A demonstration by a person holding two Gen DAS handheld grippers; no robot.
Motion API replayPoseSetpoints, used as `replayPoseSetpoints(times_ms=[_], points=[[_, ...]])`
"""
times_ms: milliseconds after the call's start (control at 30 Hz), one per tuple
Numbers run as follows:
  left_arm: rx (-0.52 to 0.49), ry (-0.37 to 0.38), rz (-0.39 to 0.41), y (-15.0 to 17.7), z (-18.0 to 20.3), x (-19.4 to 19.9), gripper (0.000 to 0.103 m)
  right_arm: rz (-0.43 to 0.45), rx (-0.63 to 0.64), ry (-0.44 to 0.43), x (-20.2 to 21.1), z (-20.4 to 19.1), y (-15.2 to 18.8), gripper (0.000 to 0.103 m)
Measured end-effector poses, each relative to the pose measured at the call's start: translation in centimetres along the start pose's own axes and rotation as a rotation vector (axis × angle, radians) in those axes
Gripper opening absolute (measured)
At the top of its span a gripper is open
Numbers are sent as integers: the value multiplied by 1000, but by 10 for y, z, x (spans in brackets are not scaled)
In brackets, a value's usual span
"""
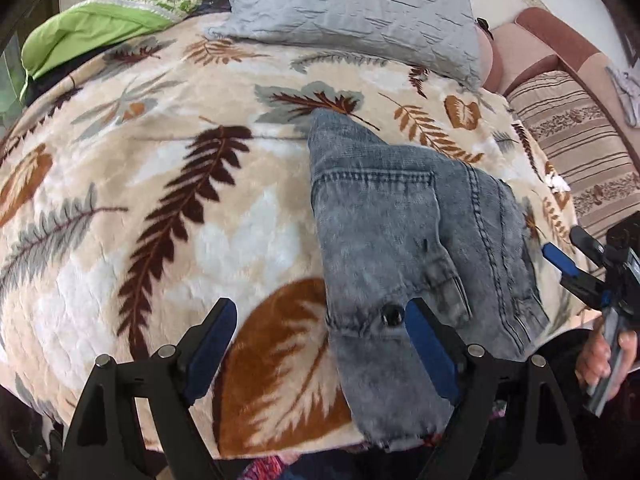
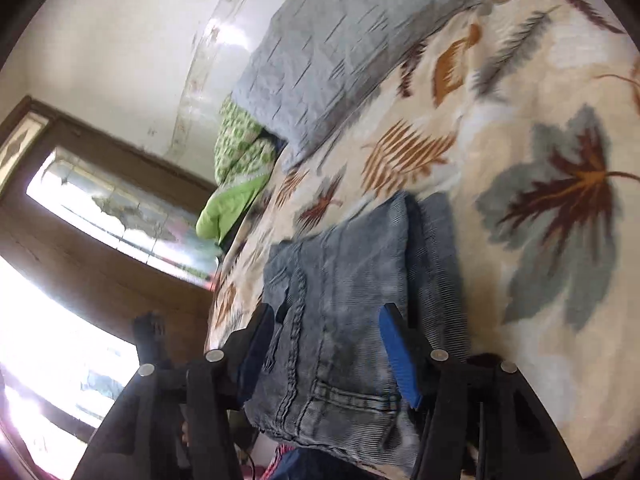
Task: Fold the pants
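pants (image 1: 400,240) folded small on the leafy blanket (image 1: 160,200), near edge | left gripper (image 1: 320,344) jaws wide, empty | right gripper (image 2: 328,352) half spread over denim, no pinch | tip: press flat, square edges

Bed w/ leaf-print blanket (image 1: 160,184), grey pillow (image 1: 352,12), white wall (image 2: 120,40), bright window (image 2: 120,208).
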State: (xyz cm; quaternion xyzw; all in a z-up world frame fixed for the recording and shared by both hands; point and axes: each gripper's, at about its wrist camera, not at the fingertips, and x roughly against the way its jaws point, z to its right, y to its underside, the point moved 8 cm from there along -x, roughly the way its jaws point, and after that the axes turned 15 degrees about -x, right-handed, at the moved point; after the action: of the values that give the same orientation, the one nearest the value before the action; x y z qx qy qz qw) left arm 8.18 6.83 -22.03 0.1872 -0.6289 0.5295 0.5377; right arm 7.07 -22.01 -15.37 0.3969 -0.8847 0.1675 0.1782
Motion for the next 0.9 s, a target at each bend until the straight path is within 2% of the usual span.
replayPoseSetpoints(times_ms=[133, 267, 633, 733, 833, 900], points=[[21, 78, -9, 8, 11, 0, 87, 41, -82, 20, 16, 14, -13, 59], [61, 142, -46, 8, 19, -14, 87, 35, -110, 64, 16, 24, -15, 59], [74, 191, -65, -4, 28, -38, 87, 10, -193, 171, 7, 59, -20, 59], [41, 133, -48, -7, 32, -40, 87, -25, -185, 188, -3, 61, -16, 59], [-22, 2, -2, -12, 33, -35, 87, -31, -158, 200, -8, 58, -14, 59], [-57, -80, 4, -13, 34, -33, 88, -4, -129, 206, -7, 52, -15, 59]])
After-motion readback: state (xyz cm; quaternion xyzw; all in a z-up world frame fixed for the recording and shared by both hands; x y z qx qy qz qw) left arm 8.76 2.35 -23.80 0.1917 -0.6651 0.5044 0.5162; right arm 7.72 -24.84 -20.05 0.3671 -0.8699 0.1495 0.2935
